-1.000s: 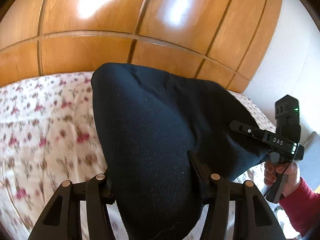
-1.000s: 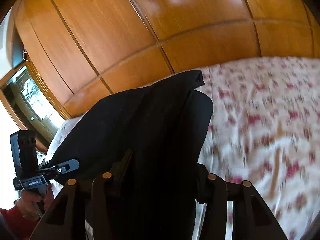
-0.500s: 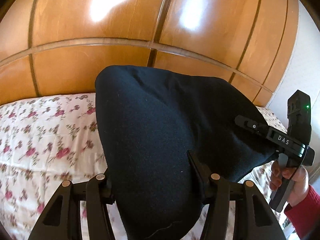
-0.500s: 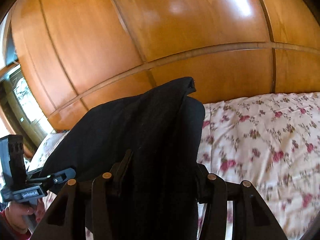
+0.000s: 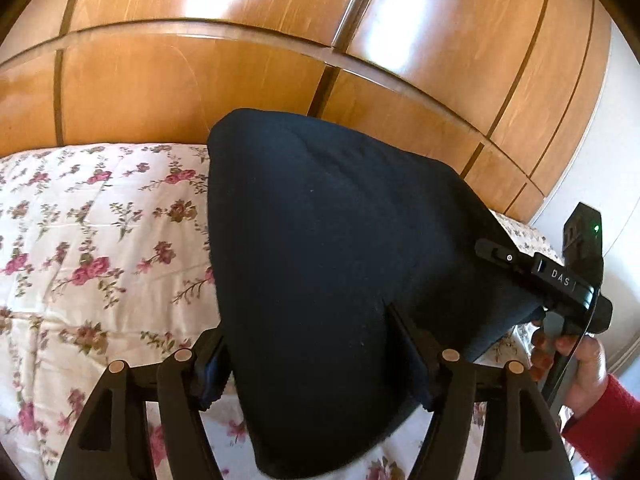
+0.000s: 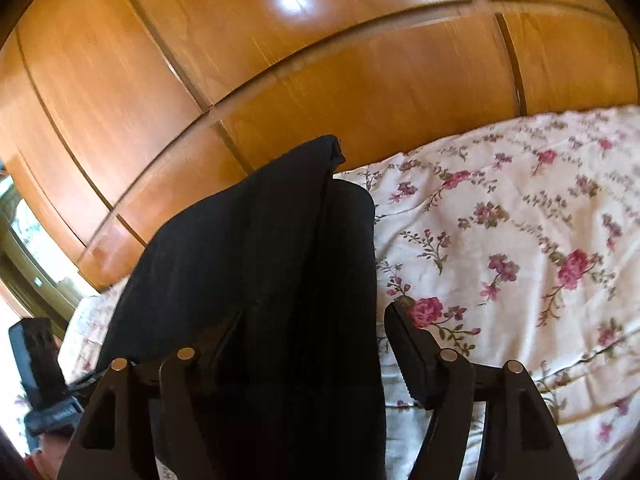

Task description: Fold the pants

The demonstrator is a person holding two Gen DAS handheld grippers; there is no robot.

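Note:
Black pants (image 5: 328, 264) are held up above a floral bedspread (image 5: 92, 248), stretched between both grippers. My left gripper (image 5: 308, 344) has the cloth draped between and over its fingers, which hides how they close. In the left wrist view my right gripper (image 5: 516, 264) reaches in from the right edge, its tips against the cloth. In the right wrist view the pants (image 6: 260, 280) hang over the left finger of my right gripper (image 6: 312, 328), whose right finger (image 6: 408, 344) stands bare, apart from the cloth. My left gripper's body (image 6: 40, 376) shows at the lower left.
A glossy wooden wardrobe (image 5: 240, 68) stands right behind the bed. A white wall (image 5: 616, 160) is at the right in the left wrist view. A window (image 6: 24, 240) is at the left in the right wrist view.
Both cameras tilted down, with more bedspread showing now. The pants moved lower toward the bed. In the right wrist view the right finger now shows clear of the cloth.

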